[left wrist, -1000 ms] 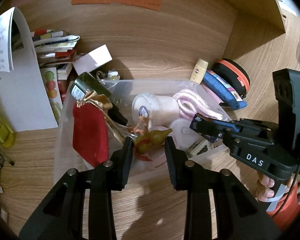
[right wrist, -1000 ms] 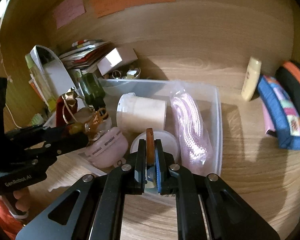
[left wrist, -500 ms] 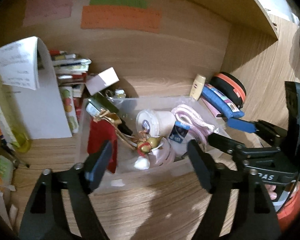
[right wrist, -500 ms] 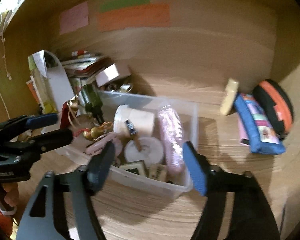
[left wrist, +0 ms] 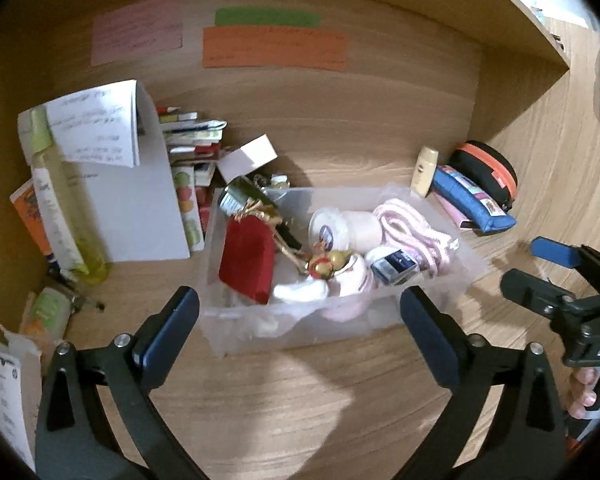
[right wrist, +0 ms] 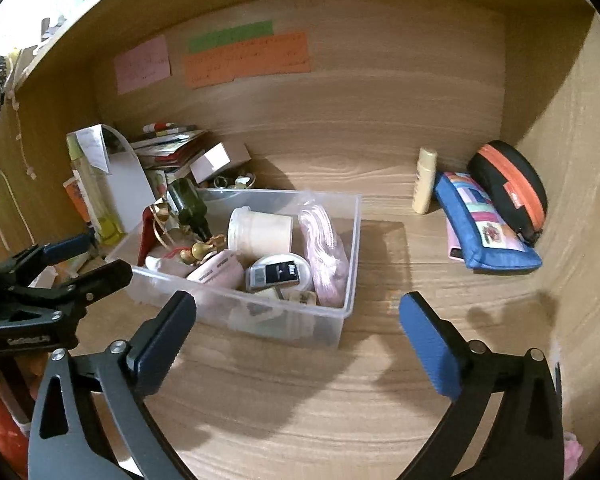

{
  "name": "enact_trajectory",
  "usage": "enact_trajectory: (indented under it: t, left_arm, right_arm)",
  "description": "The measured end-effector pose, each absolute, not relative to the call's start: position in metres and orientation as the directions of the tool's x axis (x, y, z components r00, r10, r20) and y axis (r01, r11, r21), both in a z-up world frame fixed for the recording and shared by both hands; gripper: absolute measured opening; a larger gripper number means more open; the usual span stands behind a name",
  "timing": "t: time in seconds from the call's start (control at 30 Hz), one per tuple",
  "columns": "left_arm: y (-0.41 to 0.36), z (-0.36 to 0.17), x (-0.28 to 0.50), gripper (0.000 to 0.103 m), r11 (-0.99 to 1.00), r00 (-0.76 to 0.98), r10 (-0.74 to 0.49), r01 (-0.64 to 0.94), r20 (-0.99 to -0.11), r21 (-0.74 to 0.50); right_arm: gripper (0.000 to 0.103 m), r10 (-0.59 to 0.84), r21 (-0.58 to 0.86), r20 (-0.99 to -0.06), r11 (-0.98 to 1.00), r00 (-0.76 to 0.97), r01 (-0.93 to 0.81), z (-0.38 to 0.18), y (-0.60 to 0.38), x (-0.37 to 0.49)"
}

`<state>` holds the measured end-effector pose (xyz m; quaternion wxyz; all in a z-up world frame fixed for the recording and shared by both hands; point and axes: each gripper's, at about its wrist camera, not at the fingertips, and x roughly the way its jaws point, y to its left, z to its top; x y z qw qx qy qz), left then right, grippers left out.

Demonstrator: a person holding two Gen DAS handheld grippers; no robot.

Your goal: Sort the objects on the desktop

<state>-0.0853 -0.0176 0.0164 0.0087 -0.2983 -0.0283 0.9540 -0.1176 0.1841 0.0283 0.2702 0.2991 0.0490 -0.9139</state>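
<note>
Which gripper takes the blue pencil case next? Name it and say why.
Right. The right gripper is open, empty and nearer the blue pencil case; the left gripper faces the clear bin.

Bare wooden surface [right wrist: 380,360] in front of clear plastic bin [right wrist: 350,240], and between bin and blue fabric pouch [right wrist: 484,232]. Bin crowded. Left side blocked by white folded paper stand [left wrist: 140,200] and stacked books [left wrist: 188,140].
</note>
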Motion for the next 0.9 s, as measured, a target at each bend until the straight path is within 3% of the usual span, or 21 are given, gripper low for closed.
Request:
enact_trajectory:
  t: [0.5,0.9]
  left_arm:
    - [-0.018,0.01,-0.057,0.102,-0.996,-0.855,-0.039,0.076,-0.518,-0.05]
    - [-0.016,0.005,-0.054,0.102,-0.996,-0.858,-0.039,0.072,-0.512,-0.044]
  right_arm:
    - [0.103,-0.461,0.062,-0.47,-0.868,-0.753,0.492,0.031,0.195,-0.078]
    - [0.103,-0.457,0.042,-0.472,-0.866,-0.754,0.499,0.025,0.187,-0.065]
